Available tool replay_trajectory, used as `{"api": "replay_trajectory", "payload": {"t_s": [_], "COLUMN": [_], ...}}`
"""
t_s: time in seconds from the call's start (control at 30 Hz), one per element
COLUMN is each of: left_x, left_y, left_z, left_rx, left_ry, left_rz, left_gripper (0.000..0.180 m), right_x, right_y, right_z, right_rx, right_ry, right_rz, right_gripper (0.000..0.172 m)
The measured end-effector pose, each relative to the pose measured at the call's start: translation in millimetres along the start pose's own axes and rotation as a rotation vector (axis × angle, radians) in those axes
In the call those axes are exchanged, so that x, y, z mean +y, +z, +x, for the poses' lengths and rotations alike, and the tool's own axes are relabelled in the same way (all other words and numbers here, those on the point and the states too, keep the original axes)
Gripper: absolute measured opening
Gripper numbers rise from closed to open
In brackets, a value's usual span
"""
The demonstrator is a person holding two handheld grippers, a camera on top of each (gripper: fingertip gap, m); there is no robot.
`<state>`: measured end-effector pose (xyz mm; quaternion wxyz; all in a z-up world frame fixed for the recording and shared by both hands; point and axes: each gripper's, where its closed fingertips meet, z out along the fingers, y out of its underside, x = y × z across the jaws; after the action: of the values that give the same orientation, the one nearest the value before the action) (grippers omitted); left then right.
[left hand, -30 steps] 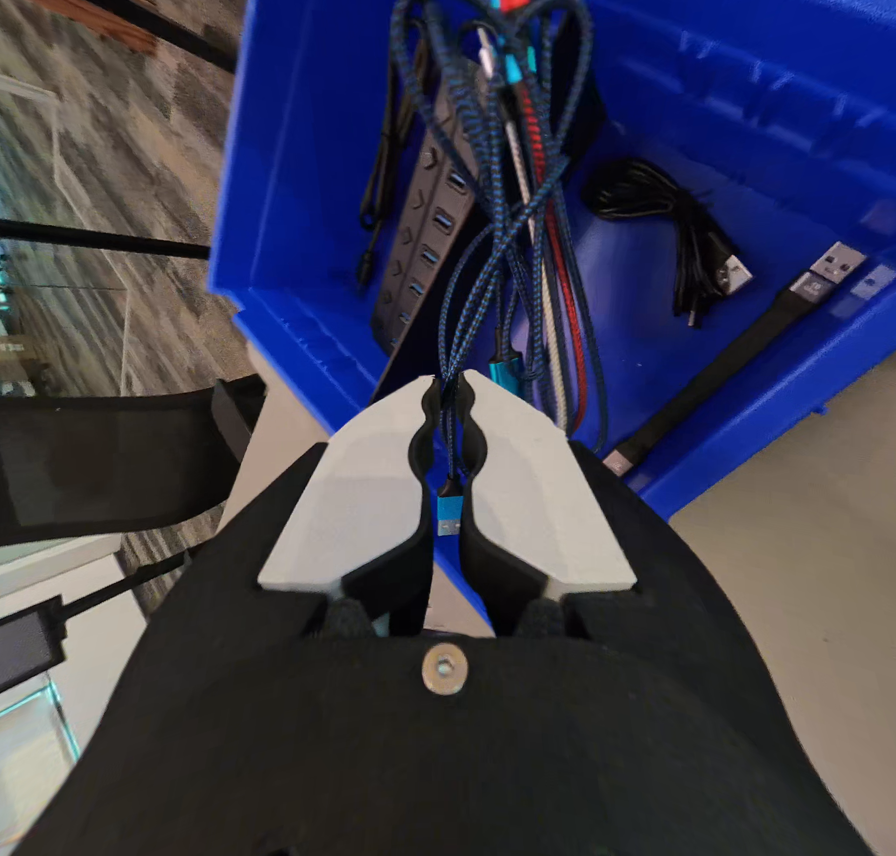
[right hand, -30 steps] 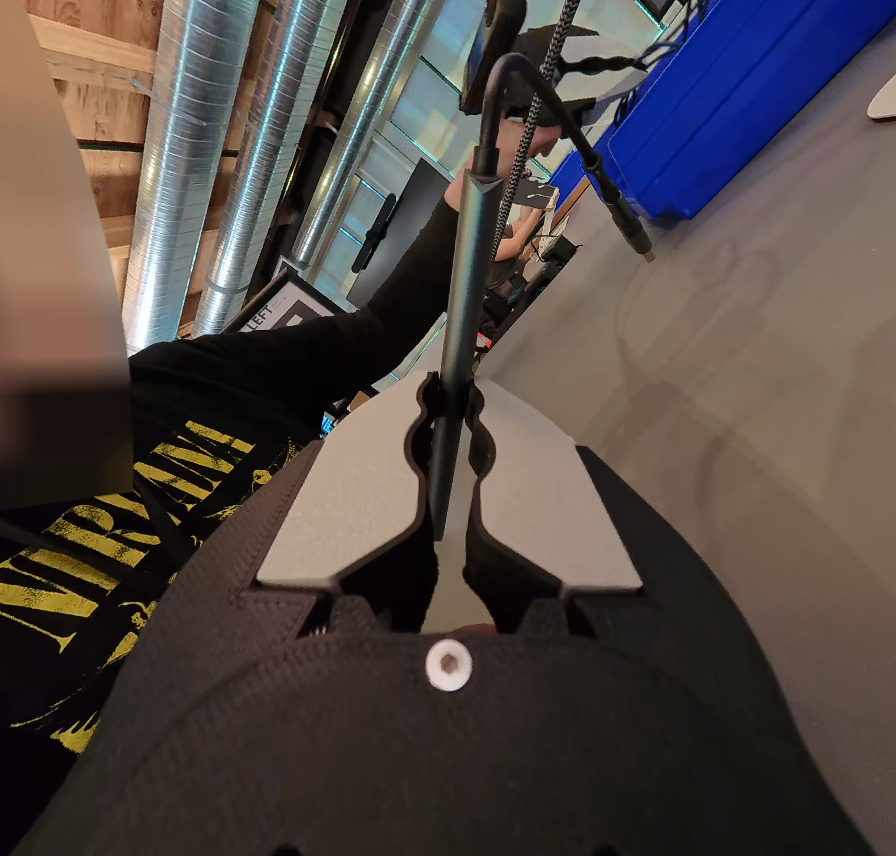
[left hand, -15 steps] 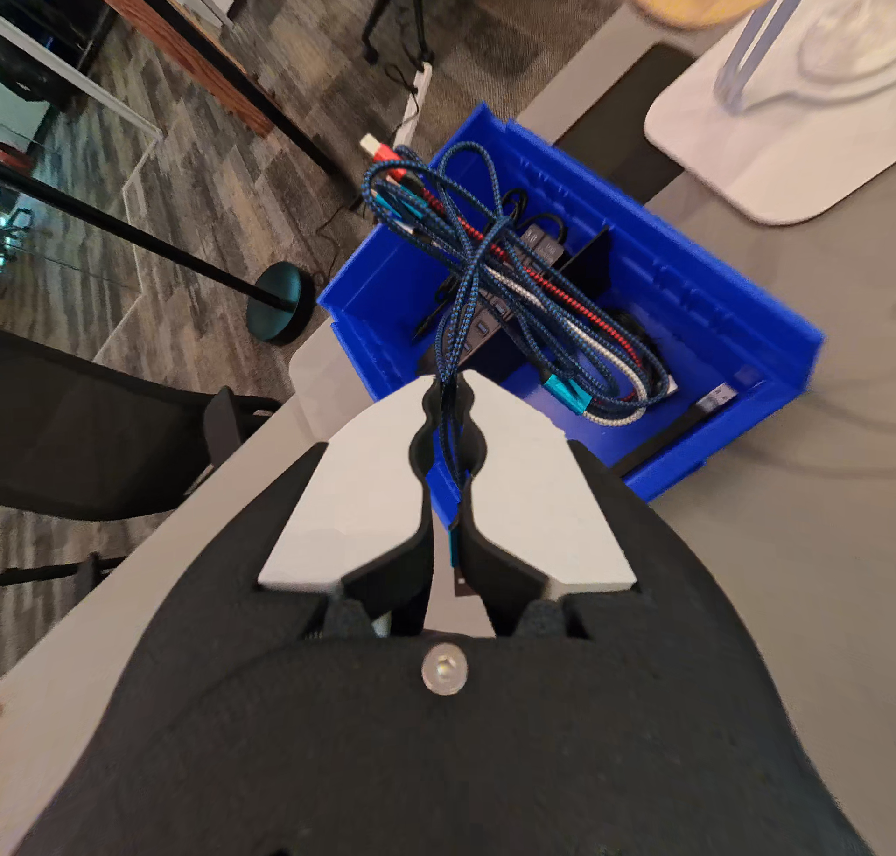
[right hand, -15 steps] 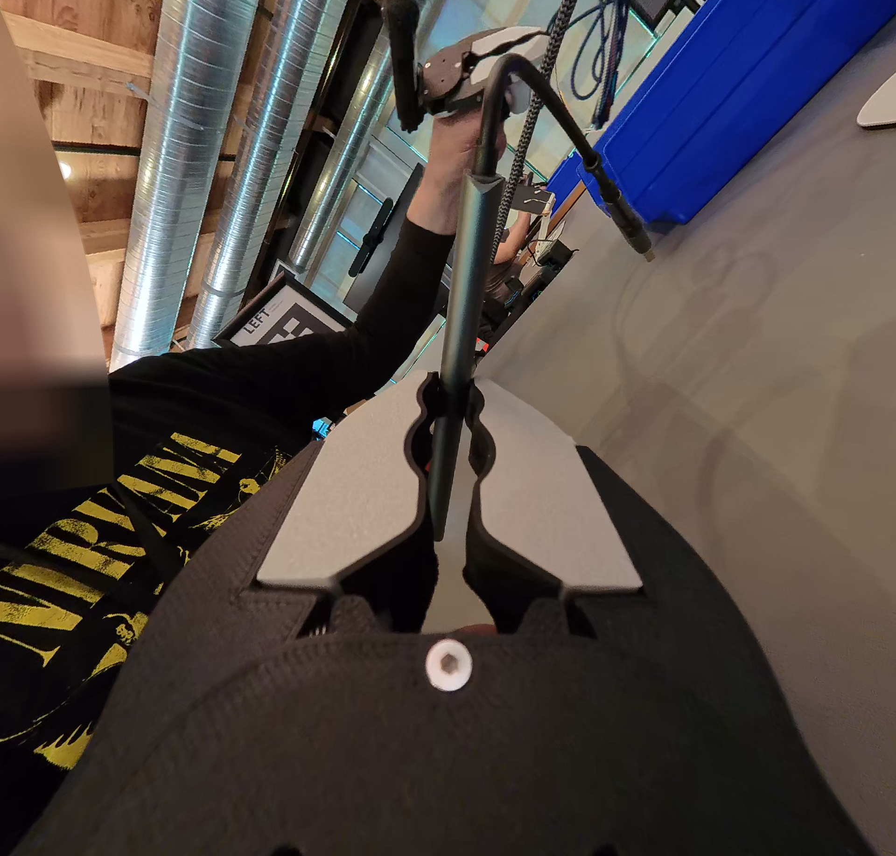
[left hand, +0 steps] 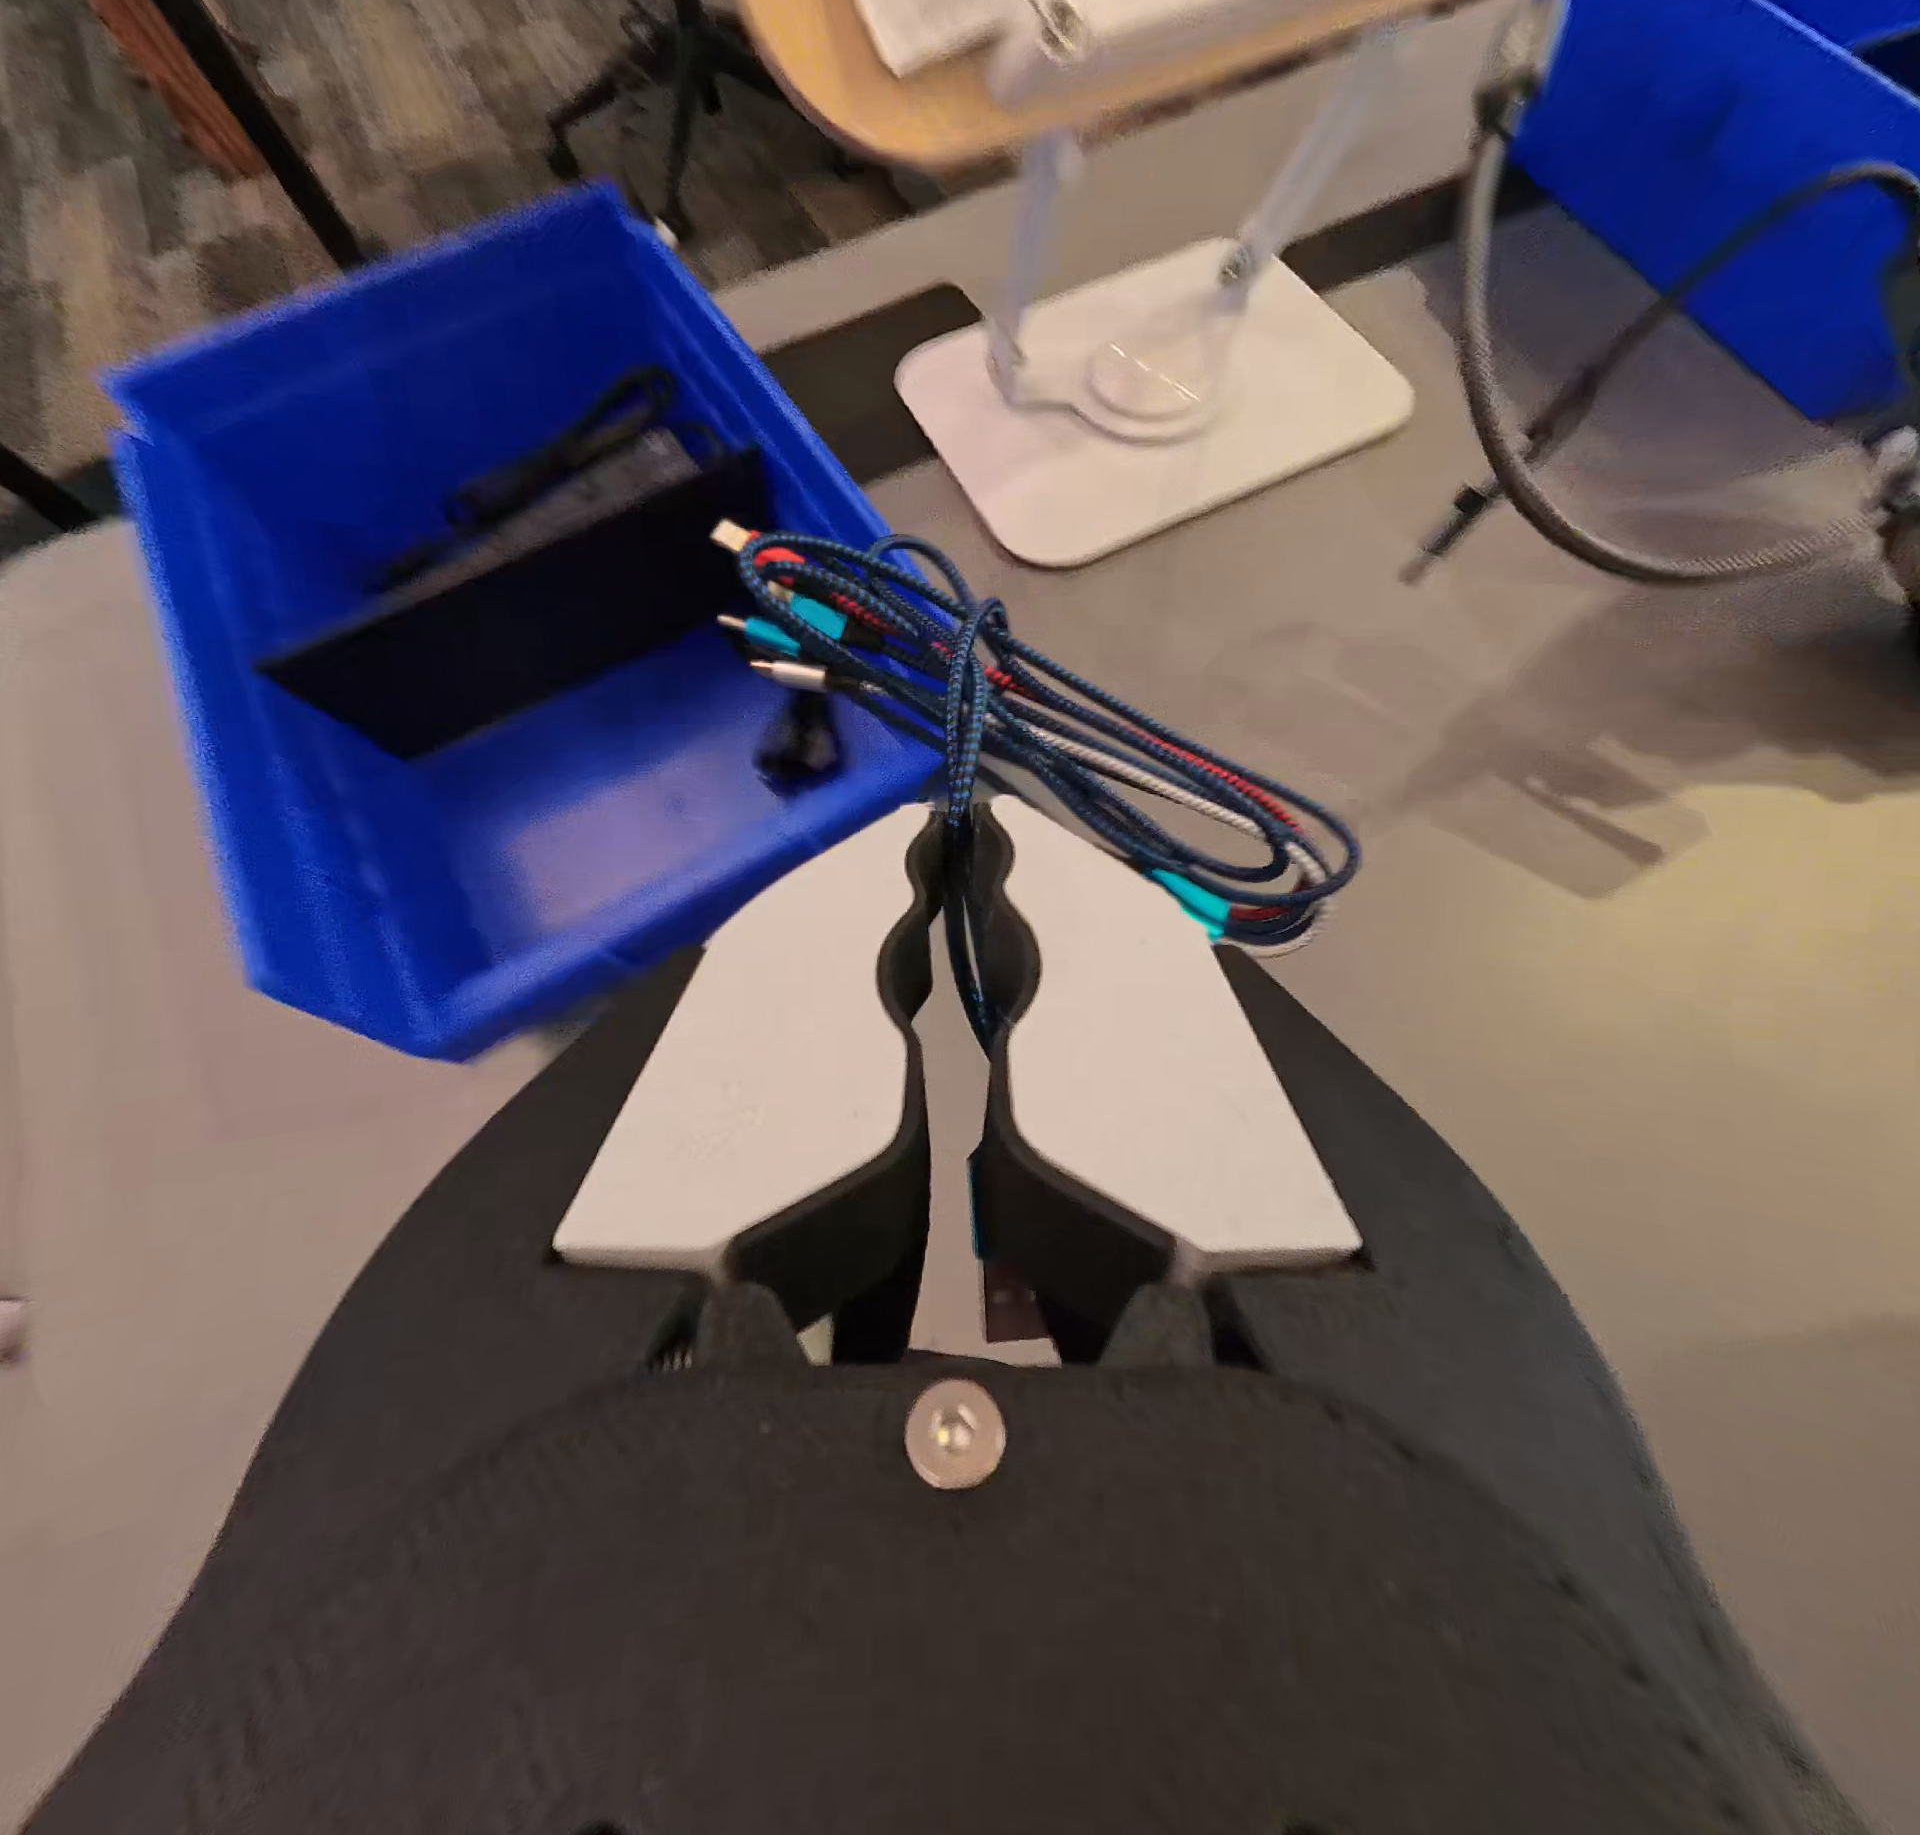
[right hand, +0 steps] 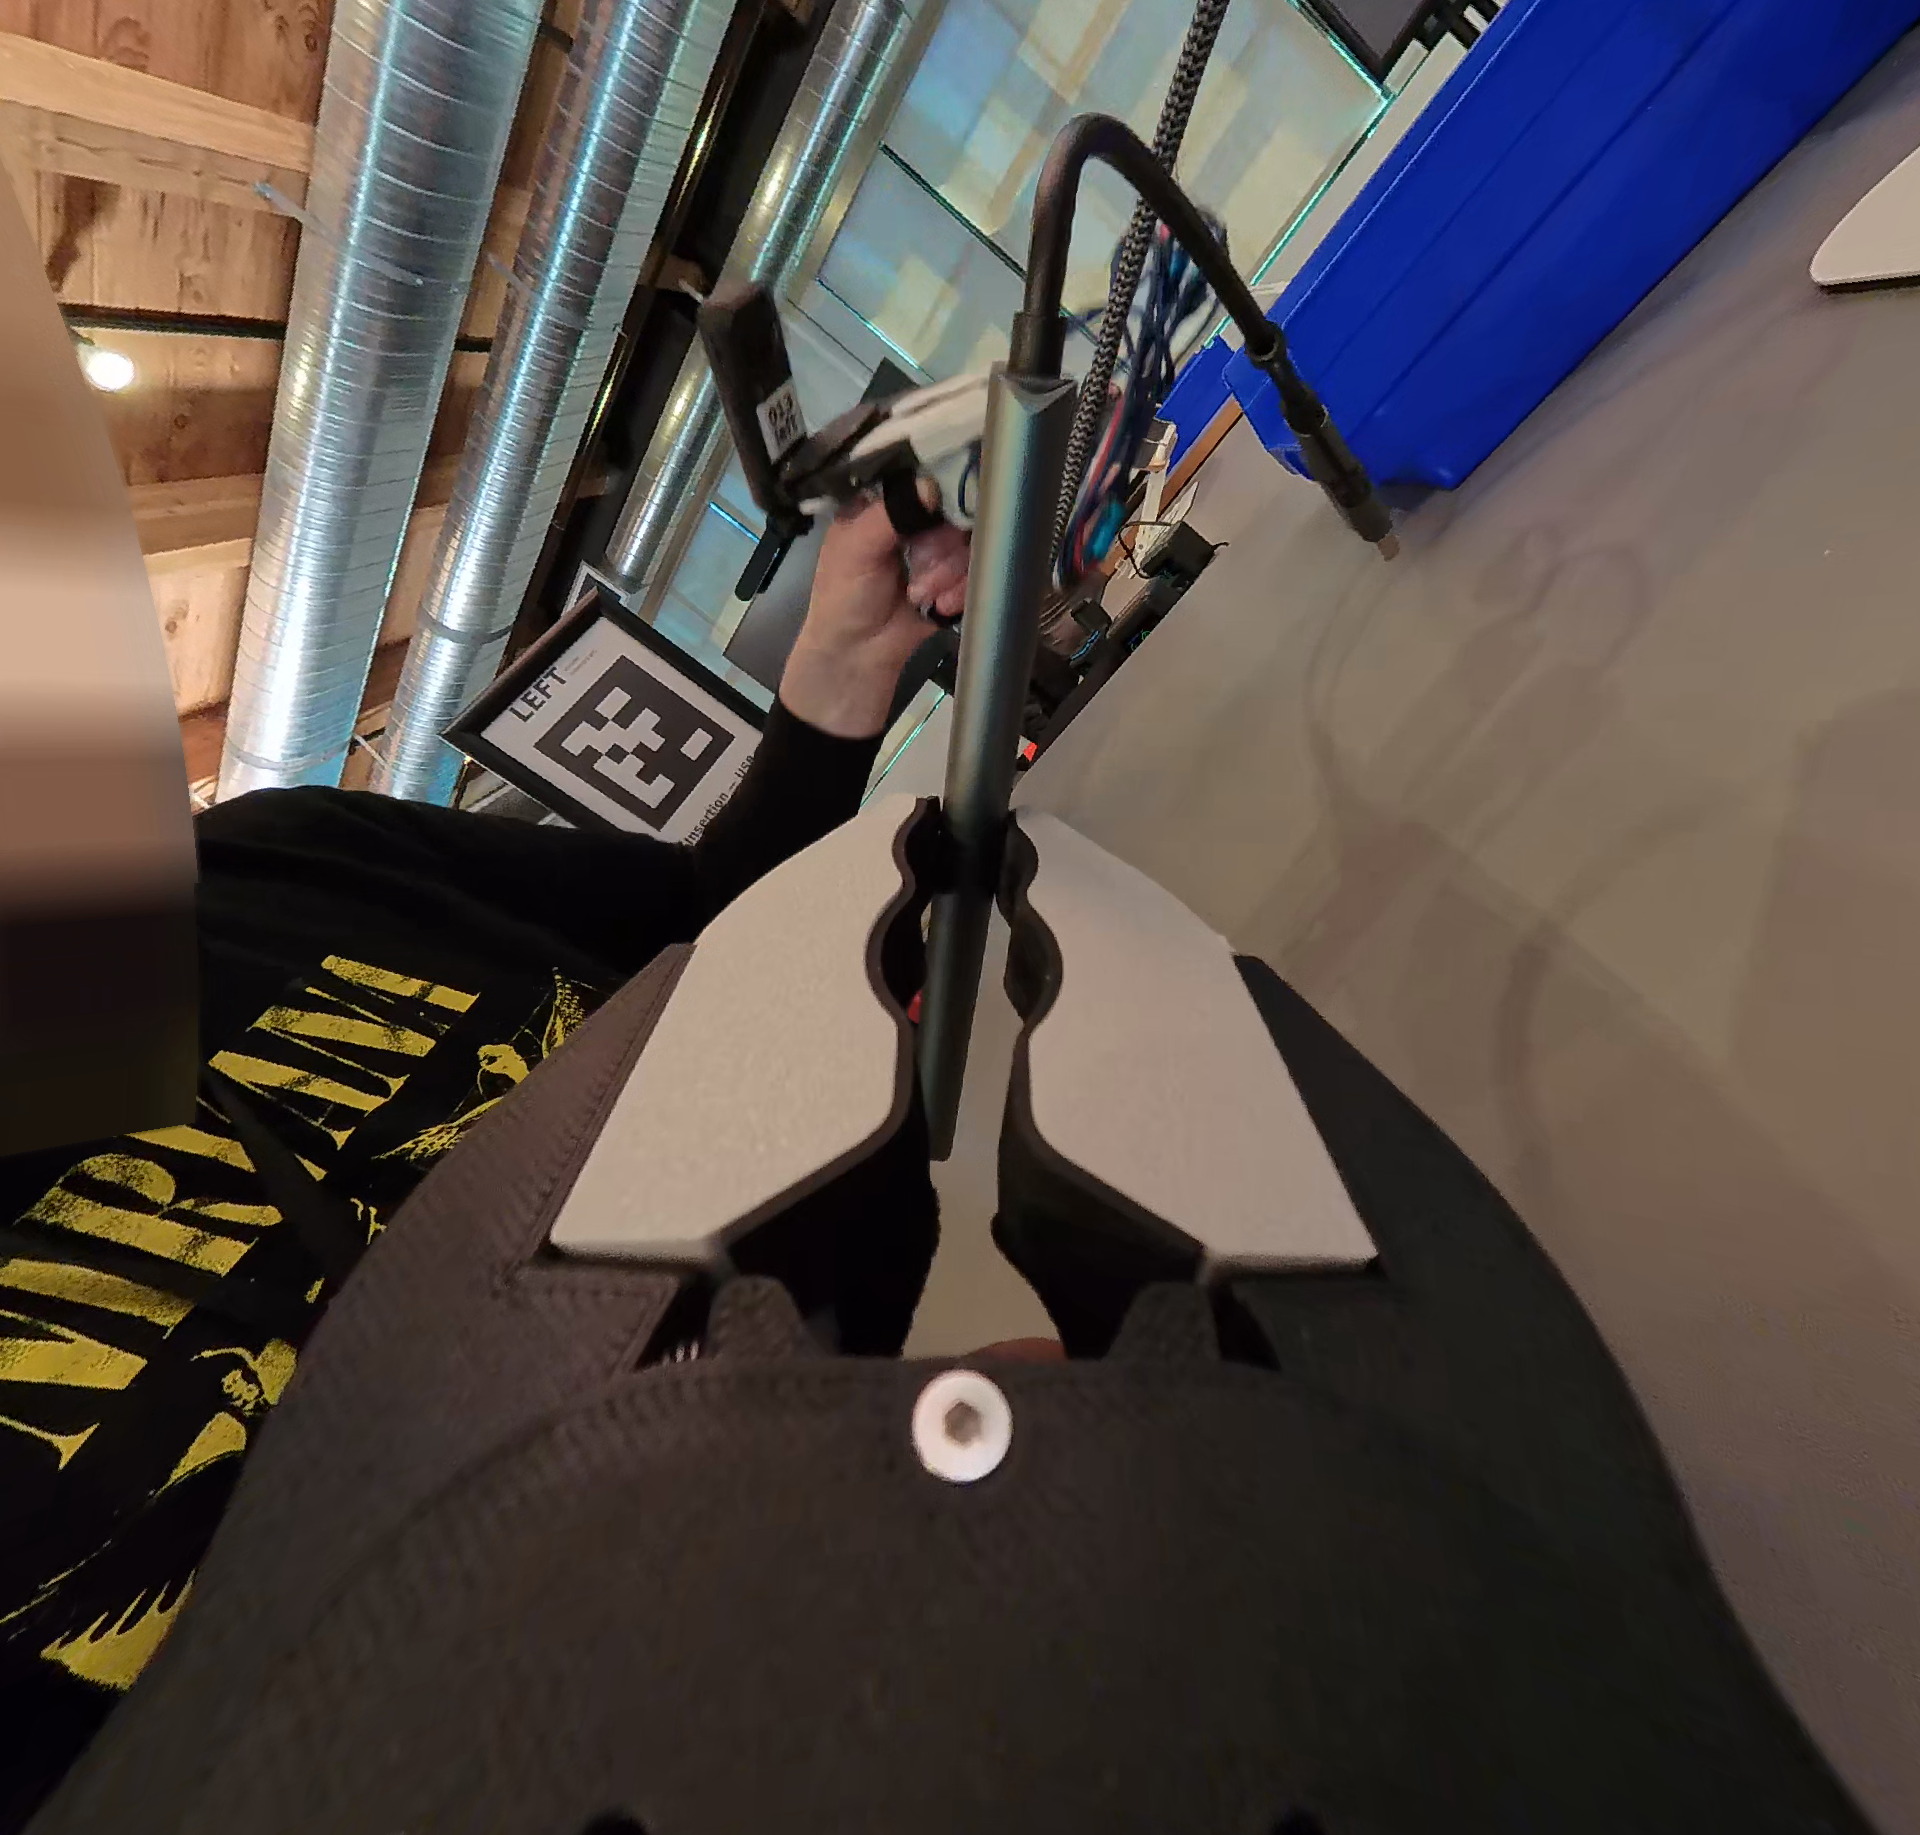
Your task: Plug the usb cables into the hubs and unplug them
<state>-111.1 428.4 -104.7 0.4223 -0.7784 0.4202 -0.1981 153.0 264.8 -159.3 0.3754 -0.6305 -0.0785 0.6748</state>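
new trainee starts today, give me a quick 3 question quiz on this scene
1. True or false: the left gripper is shut on a blue braided cable from a bundle that also has red and white cables.
2. What does the right gripper hold?
A. a slim dark grey hub with its own cable arching off its far end
B. a white lamp base
C. nothing
3. Fill in: the small bin beside the cable bundle is coloured ____.

Key: 1 true; 2 A; 3 blue
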Motion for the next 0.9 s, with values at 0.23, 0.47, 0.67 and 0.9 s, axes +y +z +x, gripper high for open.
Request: {"api": "replay_trajectory", "payload": {"t_s": [0.23,0.47,0.67,0.9], "left_x": [89.7,107.4,83.5,141.1], "left_y": [22.5,20.3,11.3,11.9], "left_z": [89.4,96.8,81.8,76.6], "left_rx": [0.219,0.385,0.323,0.315], "left_ry": [0.068,0.022,-0.012,-0.016], "left_rz": [-0.233,-0.249,-0.196,-0.438], "left_gripper": [0.005,0.027,0.035,0.033], "right_x": [0.3,0.3,0.7,0.6], "right_y": [0.4,-1.5,-1.0,-1.1], "right_z": [0.4,-0.5,-0.5,-0.3], "right_rx": [0.005,0.003,0.002,0.003], "right_ry": [0.0,0.0,0.0,-0.001], "right_rz": [-0.001,0.004,0.001,0.001], "right_gripper": [0.01,0.01,0.01,0.01]}}
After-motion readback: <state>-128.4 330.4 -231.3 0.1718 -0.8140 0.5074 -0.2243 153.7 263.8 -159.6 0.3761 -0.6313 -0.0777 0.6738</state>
